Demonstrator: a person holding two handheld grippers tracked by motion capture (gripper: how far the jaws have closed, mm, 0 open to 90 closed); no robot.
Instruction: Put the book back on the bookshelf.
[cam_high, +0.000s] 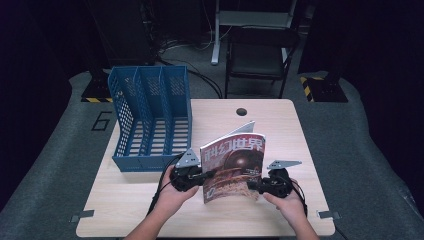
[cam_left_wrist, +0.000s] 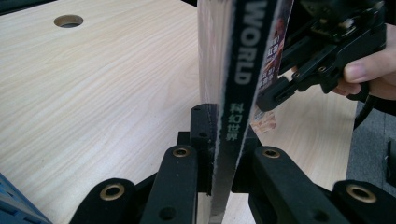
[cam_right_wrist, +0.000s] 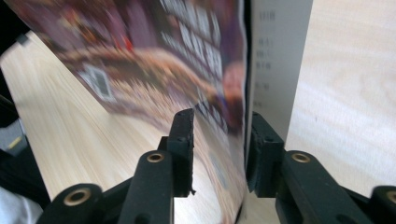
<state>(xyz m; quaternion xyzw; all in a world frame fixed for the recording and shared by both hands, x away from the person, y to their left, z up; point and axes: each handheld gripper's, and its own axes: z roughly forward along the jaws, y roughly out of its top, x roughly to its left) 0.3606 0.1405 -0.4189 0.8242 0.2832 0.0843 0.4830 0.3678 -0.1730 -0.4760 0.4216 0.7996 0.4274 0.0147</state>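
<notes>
A magazine (cam_high: 232, 167) with a dark red cover stands upright on the wooden table (cam_high: 285, 125), tilted a little. My left gripper (cam_high: 212, 174) is at its left edge, shut on the black spine (cam_left_wrist: 236, 93), which runs up between the jaws of that gripper (cam_left_wrist: 223, 140). My right gripper (cam_high: 251, 186) is at the lower right edge of the magazine. In the right gripper view its jaws (cam_right_wrist: 219, 135) stand apart with the page edge (cam_right_wrist: 243, 93) between them, close to the right jaw, and a gap beside the left jaw. The left gripper view shows the right gripper (cam_left_wrist: 280, 91) beyond the magazine.
A blue slotted file rack (cam_high: 152, 117) stands on the table's left side, just behind my left hand. A round cable hole (cam_high: 241, 111) sits near the far edge. A dark chair (cam_high: 260, 52) stands beyond the table.
</notes>
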